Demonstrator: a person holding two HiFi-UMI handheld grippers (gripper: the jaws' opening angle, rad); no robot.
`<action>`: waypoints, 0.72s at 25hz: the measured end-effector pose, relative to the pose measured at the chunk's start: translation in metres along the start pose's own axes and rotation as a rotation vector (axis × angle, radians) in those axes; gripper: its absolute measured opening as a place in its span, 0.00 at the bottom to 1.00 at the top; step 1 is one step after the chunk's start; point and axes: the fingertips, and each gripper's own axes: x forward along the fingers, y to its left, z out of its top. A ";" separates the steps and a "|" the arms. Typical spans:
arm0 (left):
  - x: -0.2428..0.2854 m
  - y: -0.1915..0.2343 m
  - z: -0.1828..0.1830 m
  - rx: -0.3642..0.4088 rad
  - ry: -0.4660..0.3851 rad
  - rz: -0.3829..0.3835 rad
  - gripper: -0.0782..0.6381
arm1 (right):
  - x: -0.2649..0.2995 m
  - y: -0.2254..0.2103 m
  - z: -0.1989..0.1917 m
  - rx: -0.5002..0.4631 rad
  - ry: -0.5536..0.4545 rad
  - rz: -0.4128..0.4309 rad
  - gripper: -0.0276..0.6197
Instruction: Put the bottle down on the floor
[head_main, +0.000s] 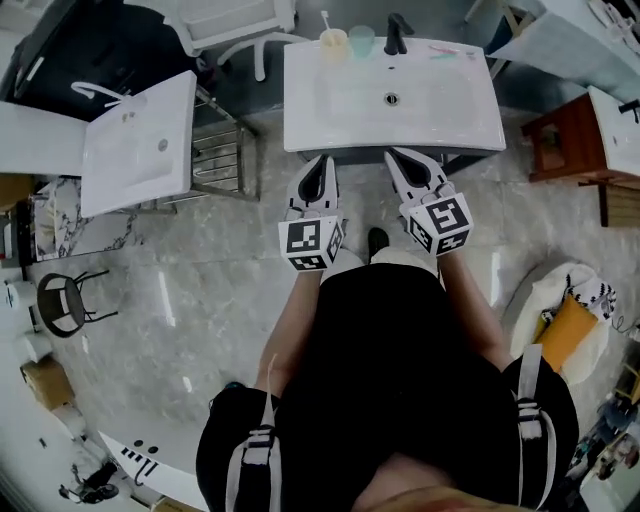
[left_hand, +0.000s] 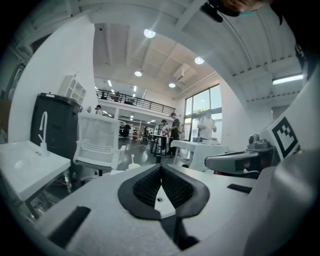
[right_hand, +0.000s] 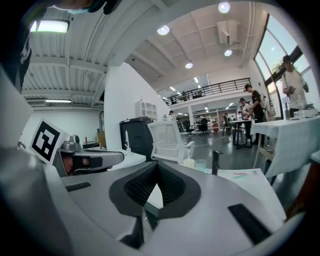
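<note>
Grey marbled floor (head_main: 200, 300) underfoot; a person stands facing a white washbasin (head_main: 440, 110) with a black tap (head_main: 397, 35), a yellowish cup (head_main: 333, 43) and a pale green cup (head_main: 361, 40) along its back edge. Both claws are held side by side, pointing toward the washbasin, tips at its near edge as seen from above. Left claw (head_main: 323, 160): clenched, ribbed black pads (left_hand: 147, 186) meeting at the tips, nothing between them. Right claw (head_main: 395, 153): same, clenched and empty. Marker cubes (head_main: 310, 243) face up toward the head camera. 2nd white basin (head_main: 140, 140) stands off to the left. Bottle: cannot be picked out in any of the 3 views.
</note>
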 end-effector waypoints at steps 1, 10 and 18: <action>0.009 -0.013 0.000 0.007 0.005 -0.032 0.13 | -0.009 -0.013 -0.001 0.011 -0.006 -0.028 0.05; 0.058 -0.088 -0.004 0.015 0.021 -0.164 0.13 | -0.067 -0.094 -0.016 0.051 -0.019 -0.187 0.05; 0.061 -0.099 -0.009 0.007 0.022 -0.143 0.14 | -0.074 -0.106 -0.013 0.065 -0.028 -0.171 0.05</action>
